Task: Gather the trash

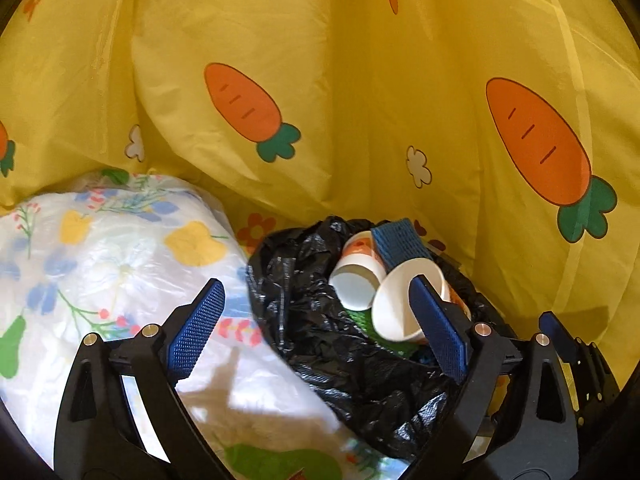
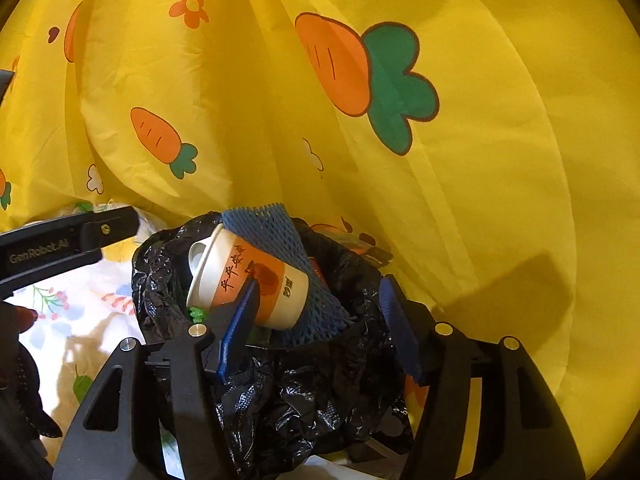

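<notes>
Both grippers hang over the black trash bag [image 1: 320, 340], its mouth gaping just ahead of them. The left gripper [image 1: 316, 328] is spread wide and released, nothing between its blue pads [image 1: 198, 328]; the bag sits ahead and toward its right finger, the white flowered bag [image 1: 100, 264] under its left finger. Inside the black bag lie two paper cups [image 1: 396, 300] and a piece of blue foam netting [image 1: 398, 242], tipped on their sides. The right gripper [image 2: 320, 328] is released too, fingers apart, the orange-banded cup [image 2: 256, 276] just beyond its left pad, touching or not I cannot tell. Yellow carrot-print cloth [image 2: 480, 200] fills everything beyond.
</notes>
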Demonstrator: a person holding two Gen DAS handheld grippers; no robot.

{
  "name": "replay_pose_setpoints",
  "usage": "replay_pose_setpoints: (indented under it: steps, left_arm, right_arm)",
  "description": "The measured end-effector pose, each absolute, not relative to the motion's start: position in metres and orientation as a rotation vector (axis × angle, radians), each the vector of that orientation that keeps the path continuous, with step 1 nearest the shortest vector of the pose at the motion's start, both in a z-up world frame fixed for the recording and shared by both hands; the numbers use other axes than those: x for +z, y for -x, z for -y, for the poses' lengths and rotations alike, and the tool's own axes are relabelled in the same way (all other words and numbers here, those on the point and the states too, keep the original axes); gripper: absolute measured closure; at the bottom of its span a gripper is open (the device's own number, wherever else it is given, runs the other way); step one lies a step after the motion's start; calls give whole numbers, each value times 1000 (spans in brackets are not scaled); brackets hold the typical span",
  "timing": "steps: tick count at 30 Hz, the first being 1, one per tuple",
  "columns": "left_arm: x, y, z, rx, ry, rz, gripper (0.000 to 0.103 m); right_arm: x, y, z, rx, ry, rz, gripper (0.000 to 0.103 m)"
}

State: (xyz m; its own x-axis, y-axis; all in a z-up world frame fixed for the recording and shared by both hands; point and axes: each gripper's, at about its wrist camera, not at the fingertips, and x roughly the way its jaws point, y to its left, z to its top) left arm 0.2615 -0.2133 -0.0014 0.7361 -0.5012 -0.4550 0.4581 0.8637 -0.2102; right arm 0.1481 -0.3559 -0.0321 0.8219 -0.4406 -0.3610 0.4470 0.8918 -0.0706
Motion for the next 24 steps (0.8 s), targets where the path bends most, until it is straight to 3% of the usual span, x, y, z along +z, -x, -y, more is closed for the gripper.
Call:
replay_pose_setpoints:
  steps: [4, 7, 11, 13, 24]
  left_arm:
    - [8, -236, 185, -399, 49, -466, 6]
    - [13, -211, 161, -324, 43, -417, 6]
    - [14, -171, 128, -229, 26, -375, 6]
    - [12, -154, 112, -176, 24, -367, 6]
    - [-2, -68, 30, 8, 52, -359, 6]
  right_arm:
    - [-25, -139, 347, -452, -16, -348, 30]
    - [-20, -128, 336, -404, -14, -332, 19]
    - [-16, -115, 314, -326, -19, -347, 13]
    - [-15, -106, 298, -294, -9, -345, 5]
    - [-12, -56, 222, -157, 49, -328, 5]
